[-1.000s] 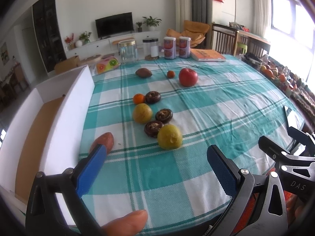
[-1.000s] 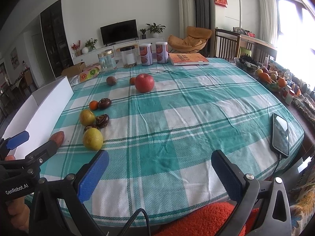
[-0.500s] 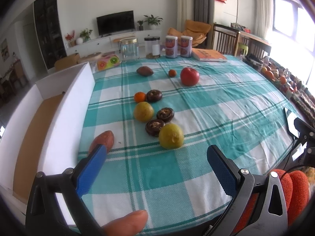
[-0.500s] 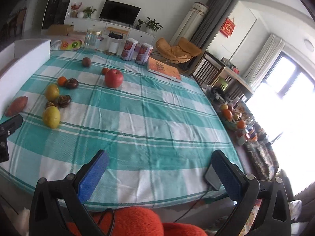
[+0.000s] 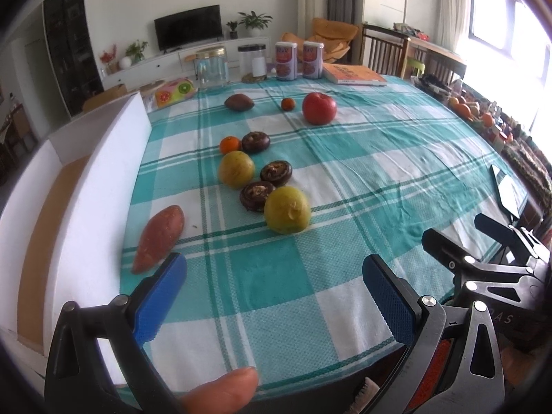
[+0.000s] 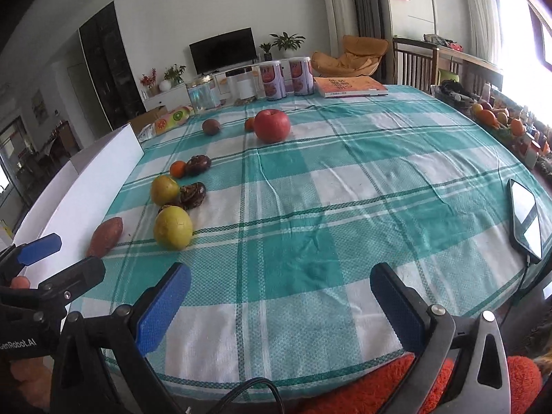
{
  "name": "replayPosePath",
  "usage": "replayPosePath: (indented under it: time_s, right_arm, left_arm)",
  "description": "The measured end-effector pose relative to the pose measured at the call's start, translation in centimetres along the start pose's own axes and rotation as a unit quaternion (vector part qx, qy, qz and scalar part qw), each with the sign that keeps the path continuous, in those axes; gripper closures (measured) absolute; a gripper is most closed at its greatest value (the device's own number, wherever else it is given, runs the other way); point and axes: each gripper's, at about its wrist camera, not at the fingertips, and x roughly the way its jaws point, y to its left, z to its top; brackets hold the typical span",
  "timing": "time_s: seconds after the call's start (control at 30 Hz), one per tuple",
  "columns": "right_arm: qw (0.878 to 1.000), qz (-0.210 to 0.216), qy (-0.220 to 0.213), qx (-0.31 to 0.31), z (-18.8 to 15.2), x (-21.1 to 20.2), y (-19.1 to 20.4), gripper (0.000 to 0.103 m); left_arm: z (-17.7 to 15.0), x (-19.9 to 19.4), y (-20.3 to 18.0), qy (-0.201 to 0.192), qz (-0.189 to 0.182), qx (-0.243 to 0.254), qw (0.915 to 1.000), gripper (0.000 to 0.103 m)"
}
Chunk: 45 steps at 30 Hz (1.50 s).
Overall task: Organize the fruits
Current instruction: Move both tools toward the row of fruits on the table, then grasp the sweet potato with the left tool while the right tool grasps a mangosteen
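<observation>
Both grippers have their jaws wide apart and hold nothing. They hang low at the near edge of the table [image 6: 345,179], so it looks like no fruit has been picked yet.

The left gripper [image 5: 272,296] is near the big white box [image 5: 103,158] at the table's left side. The box looks empty, so I think the fruit should go in there. The right gripper [image 6: 279,302] is over bare checked cloth, well away from any fruit.

The red apple [image 6: 272,126] is the biggest fruit and sits far back. Two yellow round fruits come next: one [image 5: 287,209] close to the front and one [image 5: 236,168] behind it. A long sweet potato [image 5: 159,238] lies just beside the box wall, very near the left gripper's blue finger. Three dark round fruits [image 5: 276,173] sit among the yellow ones. A small orange [image 5: 230,145] touches one of them. A tiny orange [image 5: 287,104] sits near the apple.

The sweet potato may be the easiest first grab.
</observation>
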Motion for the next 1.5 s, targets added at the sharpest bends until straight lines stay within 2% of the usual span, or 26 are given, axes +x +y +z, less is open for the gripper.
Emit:
replayPosePath:
  time_s: [0.1, 0.3, 0.8, 1.2, 1.37, 1.43, 1.5]
  right_arm:
    - [1.0, -0.007, -0.018, 0.015, 0.1, -0.5, -0.5, 0.0]
    - [0.999, -0.012, -0.01, 0.036, 0.1, -0.1, -1.5, 0.0]
    - [0.999, -0.013, -0.005, 0.037, -0.1, 0.2, -1.5, 0.0]
    - [0.999, -0.008, -0.012, 0.046, -0.1, 0.0, -1.9, 0.0]
    - [0.999, -0.011, -0.004, 0.044, -0.1, 0.3, -1.7, 0.0]
    - [0.999, -0.013, -0.004, 0.043, -0.1, 0.4, -1.7, 0.0]
    - [0.999, -0.012, -0.004, 0.043, -0.1, 0.4, -1.7, 0.0]
  left_arm:
    - [-0.8, 1.4, -0.4, 0.022, -0.003, 0.004, 0.9997, 0.001]
    - [-2.3, 3.7, -1.2, 0.055, 0.0, 0.019, 0.9983, 0.001]
    - [-4.1, 7.2, -0.2, 0.127, -0.011, -0.008, 0.9918, 0.001]
    - [-4.5, 7.1, 0.2, 0.126, 0.008, -0.02, 0.9918, 0.0]
    - [-4.7, 7.0, 0.3, 0.112, 0.0, -0.01, 0.9936, 0.0]
    - [-4.4, 7.1, 0.4, 0.123, -0.005, -0.001, 0.9924, 0.0]
    - [-3.7, 6.8, 0.9, 0.126, 0.006, 0.004, 0.992, 0.002]
